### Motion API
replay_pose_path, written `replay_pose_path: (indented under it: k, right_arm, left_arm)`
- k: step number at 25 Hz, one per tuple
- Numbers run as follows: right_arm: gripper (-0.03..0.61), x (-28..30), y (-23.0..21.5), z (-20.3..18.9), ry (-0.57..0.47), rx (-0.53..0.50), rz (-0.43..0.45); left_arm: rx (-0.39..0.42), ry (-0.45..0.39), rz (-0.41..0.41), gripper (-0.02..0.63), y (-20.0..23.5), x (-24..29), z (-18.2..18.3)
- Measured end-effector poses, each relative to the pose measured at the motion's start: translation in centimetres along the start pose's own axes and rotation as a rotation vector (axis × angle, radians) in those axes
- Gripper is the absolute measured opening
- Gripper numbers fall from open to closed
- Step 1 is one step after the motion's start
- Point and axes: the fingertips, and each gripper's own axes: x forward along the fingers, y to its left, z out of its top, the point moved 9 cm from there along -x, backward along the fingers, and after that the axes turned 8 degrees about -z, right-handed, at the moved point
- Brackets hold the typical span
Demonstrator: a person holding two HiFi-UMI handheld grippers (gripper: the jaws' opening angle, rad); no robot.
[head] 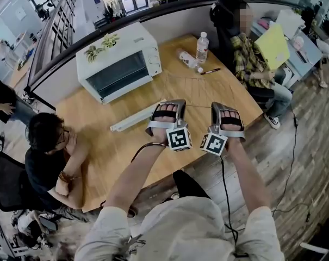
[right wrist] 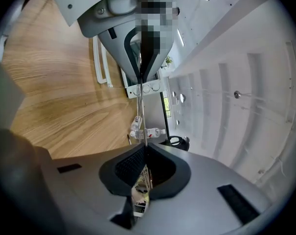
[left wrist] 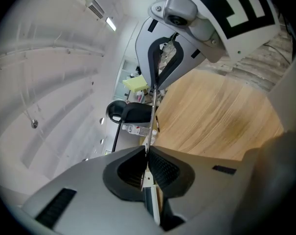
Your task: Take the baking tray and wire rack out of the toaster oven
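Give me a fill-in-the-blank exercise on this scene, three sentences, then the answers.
1. The left gripper and right gripper are both shut on the ___.
2. The tray lies on the ___, near the oven.
3. One bottle stands upright; the other bottle lies on its ___.
Missing words: rack; table; side.

Grey left gripper (head: 168, 103) and right gripper (head: 224, 105), black-and-white marker cubes (head: 179, 138), black cables (head: 224, 185), pale short-sleeved shirt (head: 191, 227)
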Motion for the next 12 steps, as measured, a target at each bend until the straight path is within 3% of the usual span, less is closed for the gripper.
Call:
replay_pose_path:
  k: [12]
  right_arm:
    - [0.029, -1.4, 1.3, -3.9, 0.104, 0.031, 0.033]
  left_arm:
    - [0.057, -0.084, -0.055, 0.026, -1.8, 1.5, 3.6]
